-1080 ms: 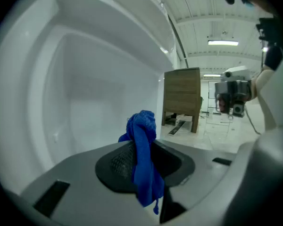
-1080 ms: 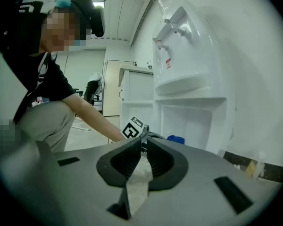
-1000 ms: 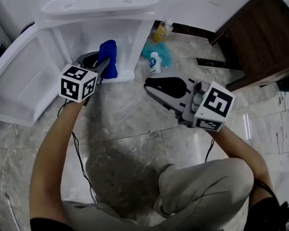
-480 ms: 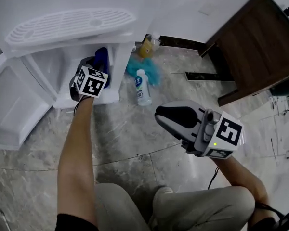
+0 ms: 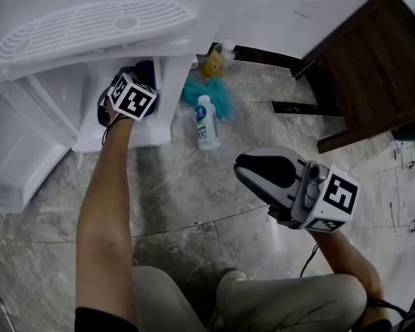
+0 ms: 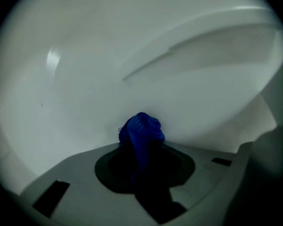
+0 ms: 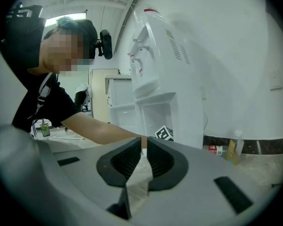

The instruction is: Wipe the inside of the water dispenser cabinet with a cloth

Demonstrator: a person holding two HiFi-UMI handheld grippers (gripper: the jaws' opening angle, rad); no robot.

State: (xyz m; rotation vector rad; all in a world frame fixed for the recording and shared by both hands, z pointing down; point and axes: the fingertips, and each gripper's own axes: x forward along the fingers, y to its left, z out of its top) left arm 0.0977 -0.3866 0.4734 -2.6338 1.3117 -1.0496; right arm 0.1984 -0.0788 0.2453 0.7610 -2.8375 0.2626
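The white water dispenser's low cabinet (image 5: 83,133) stands open, its door (image 5: 17,151) swung out to the left. My left gripper (image 5: 128,78) reaches inside it, marker cube at the opening, shut on a blue cloth (image 5: 146,71). In the left gripper view the bunched blue cloth (image 6: 141,133) sticks out from the jaws of the left gripper (image 6: 142,149), close against the white inner wall (image 6: 85,93). My right gripper (image 5: 243,168) hovers over the floor to the right, shut and holding nothing. In its own view the right gripper (image 7: 142,149) faces the dispenser (image 7: 153,74).
On the marble floor right of the cabinet lie a white bottle (image 5: 206,124), a teal cloth (image 5: 218,97) and a yellow bottle (image 5: 214,62). A dark wooden cabinet (image 5: 366,61) stands at the right. The white drip grille (image 5: 90,28) juts out above the opening. My knee (image 5: 263,296) is below.
My left gripper has moved forward and down into the cabinet with the blue cloth. The right gripper has drifted a little to the right, still shut.
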